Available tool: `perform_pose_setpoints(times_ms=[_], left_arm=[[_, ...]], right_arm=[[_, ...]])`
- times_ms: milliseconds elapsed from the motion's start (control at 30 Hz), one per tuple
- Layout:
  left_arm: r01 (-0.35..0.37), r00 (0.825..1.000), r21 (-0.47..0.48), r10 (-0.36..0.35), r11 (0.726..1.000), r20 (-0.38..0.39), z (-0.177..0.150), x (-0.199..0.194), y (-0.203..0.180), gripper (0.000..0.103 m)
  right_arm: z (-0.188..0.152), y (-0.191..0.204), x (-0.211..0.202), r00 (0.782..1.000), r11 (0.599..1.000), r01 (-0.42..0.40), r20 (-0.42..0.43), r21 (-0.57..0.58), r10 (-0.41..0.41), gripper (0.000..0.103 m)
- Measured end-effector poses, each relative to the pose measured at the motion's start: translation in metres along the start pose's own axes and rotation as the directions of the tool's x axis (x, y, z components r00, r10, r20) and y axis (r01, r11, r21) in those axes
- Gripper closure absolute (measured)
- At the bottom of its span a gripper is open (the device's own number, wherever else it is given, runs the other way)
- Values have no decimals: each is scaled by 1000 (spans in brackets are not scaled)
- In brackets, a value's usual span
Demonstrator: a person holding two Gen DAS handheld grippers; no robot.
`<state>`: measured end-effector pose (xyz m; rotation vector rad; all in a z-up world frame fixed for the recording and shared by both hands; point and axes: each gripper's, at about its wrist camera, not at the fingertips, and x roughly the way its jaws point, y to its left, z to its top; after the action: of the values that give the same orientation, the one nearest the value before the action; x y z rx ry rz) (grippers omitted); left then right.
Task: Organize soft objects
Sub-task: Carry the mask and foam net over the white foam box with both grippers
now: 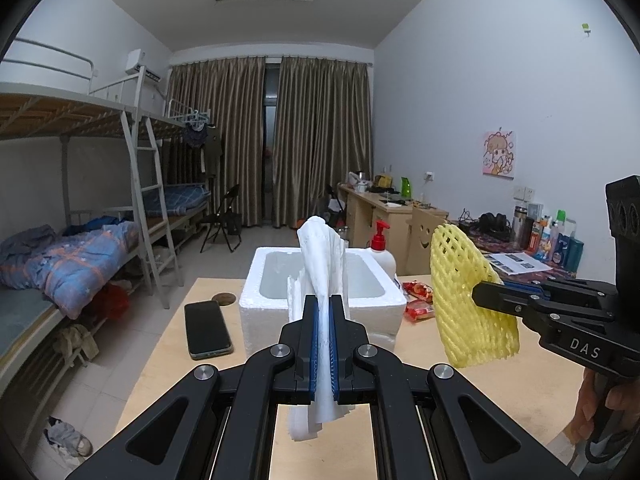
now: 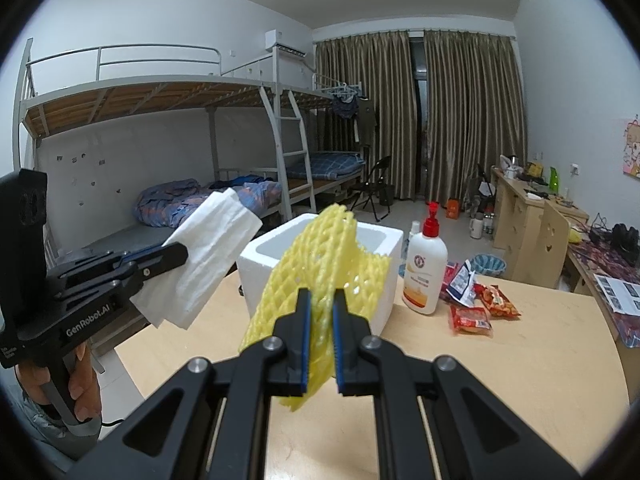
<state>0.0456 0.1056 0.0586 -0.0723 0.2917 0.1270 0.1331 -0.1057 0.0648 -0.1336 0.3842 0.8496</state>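
Foam sheets, white and folded, stand long-axis upright, pinched in the left gripper before the white foam box. Yellow foam net, clamped by the right gripper, rises tilted above the wooden table.

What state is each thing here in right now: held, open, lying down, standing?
Left tongs: shut on the white foam sheet.
Right tongs: shut on the yellow foam net.
White foam box: open-topped, on the table.
Pump bottle: upright.
Phone: flat, screen dark.
Snack packets: lying flat.
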Motion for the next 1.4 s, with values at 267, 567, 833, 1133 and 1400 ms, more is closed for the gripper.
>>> perform_pose_setpoints(times_ms=[267, 567, 833, 1133, 1400], left_arm=[[8, 1000, 7, -8, 1000, 5, 8, 13, 1, 98], [15, 1000, 23, -15, 1000, 13, 23, 33, 5, 98], [33, 999, 27, -33, 999, 5, 35, 52, 7, 98], [44, 999, 18, -44, 999, -18, 49, 78, 13, 98], [57, 998, 10, -56, 998, -35, 52, 95, 17, 98]], right_arm=[[1, -5, 5, 1000, 1000, -6, -4, -2, 6, 91], [11, -7, 17, 1000, 1000, -7, -9, -3, 7, 91], [25, -7, 31, 1000, 1000, -12, -9, -13, 12, 91], [38, -11, 45, 1000, 1000, -21, -2, -17, 21, 91], [41, -17, 55, 1000, 1000, -18, -6, -6, 18, 91]])
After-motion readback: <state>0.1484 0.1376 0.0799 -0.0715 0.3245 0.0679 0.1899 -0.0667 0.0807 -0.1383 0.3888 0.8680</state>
